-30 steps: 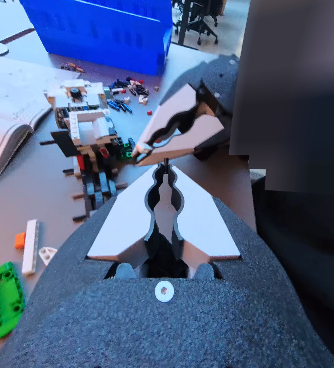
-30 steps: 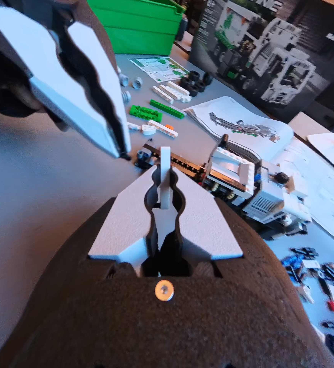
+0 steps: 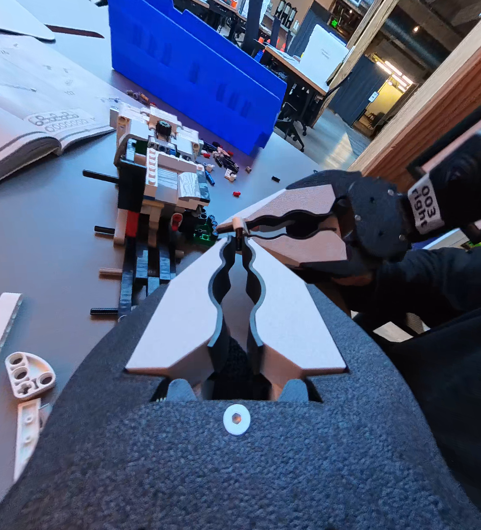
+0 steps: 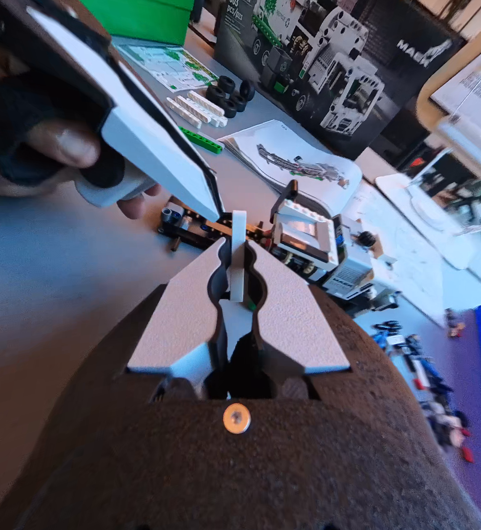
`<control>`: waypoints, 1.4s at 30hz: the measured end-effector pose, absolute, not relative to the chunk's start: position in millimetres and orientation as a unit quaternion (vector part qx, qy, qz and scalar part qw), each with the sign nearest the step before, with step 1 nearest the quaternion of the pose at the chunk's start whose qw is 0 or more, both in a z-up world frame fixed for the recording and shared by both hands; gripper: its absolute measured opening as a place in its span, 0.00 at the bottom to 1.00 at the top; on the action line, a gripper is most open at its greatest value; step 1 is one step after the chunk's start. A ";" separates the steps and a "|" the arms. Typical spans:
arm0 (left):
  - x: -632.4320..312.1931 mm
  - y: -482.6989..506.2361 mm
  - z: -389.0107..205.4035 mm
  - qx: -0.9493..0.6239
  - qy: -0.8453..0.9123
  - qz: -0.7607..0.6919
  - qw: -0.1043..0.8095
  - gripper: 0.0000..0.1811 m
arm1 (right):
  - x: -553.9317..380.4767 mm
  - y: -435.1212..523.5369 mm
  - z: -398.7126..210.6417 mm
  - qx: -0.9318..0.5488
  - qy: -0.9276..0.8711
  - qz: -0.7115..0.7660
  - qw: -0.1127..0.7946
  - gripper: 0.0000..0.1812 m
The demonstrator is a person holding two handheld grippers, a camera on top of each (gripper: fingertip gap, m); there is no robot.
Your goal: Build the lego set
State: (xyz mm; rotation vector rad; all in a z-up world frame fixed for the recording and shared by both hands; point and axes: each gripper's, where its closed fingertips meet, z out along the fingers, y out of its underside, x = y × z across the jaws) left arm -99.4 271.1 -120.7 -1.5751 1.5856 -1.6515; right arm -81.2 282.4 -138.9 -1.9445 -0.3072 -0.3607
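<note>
- Lego pieces sit in both our tools: the left gripper (image 3: 237,239) is pinched nearly closed on a small black pin (image 3: 238,243) at its very tips, and the right gripper (image 4: 237,243) is clamped on a white beam (image 4: 238,255) standing on edge between its fingers, its rounded end poking past the tips.
- From the left wrist view, the pin meets the end of the white beam (image 3: 238,225), so we judge the step in hand is pressing the pin into a hole at that end.
- To do it well, we should keep the pin's axis square to the beam's face, line it up with the hole before pushing, and press straight, without twisting. The pin is held only by the tips, so a skewed push could flick it out.
- The right gripper should brace the beam firmly. Its grip is low on the piece, and the free end may lever sideways under load.
- Just beyond, the half-built white truck (image 3: 162,169) rests on the table (image 3: 47,229), its black chassis (image 3: 144,275) reaching toward us. Loose pins (image 3: 225,160) lie beside the blue bin (image 3: 190,68).
- From the right wrist view, we also see the open instruction booklet (image 4: 288,155), white beams (image 4: 196,110), black tyres (image 4: 230,94) and the set's box (image 4: 334,63) farther back.
</note>
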 end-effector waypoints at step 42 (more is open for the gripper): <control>-91.5 278.3 -121.4 -0.576 0.543 -0.595 0.140 0.01 | -71.9 291.0 -137.4 -0.805 -0.133 -0.220 0.534 0.04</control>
